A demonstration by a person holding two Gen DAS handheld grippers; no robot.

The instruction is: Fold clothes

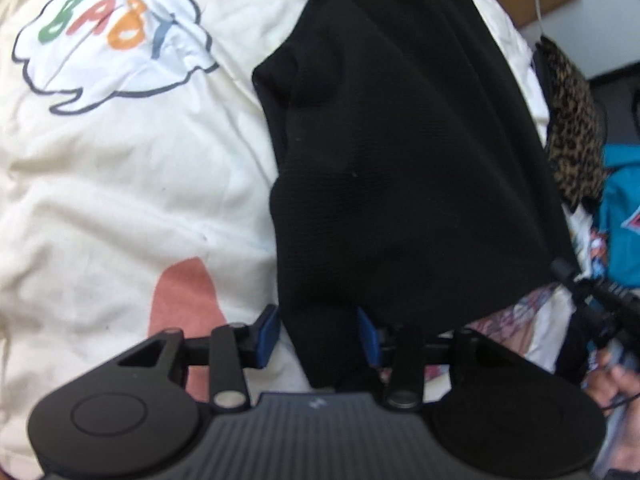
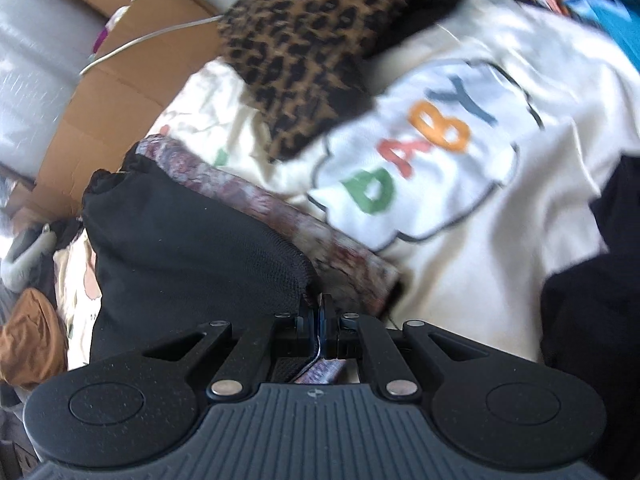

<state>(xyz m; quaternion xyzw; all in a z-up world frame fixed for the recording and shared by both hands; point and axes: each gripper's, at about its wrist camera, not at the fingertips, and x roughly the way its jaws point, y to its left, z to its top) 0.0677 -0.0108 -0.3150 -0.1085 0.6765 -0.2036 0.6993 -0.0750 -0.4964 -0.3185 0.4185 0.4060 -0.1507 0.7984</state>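
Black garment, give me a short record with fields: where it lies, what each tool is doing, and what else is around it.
item: black garment
lies on: cream BABY-print sheet
left tool: open, blue fingers either side of the garment's lower edge
right tool: shut on the garment's floral-trimmed edge
floral trim: runs along the black fabric, right wrist view
nearby: leopard-print cloth, teal garment, cardboard box
fold state: cannot tell

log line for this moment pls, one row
task: fold clothes | left hand-held gripper: open, black garment between jaws | right hand-held gripper: shut on black garment | surface: cream BABY sheet
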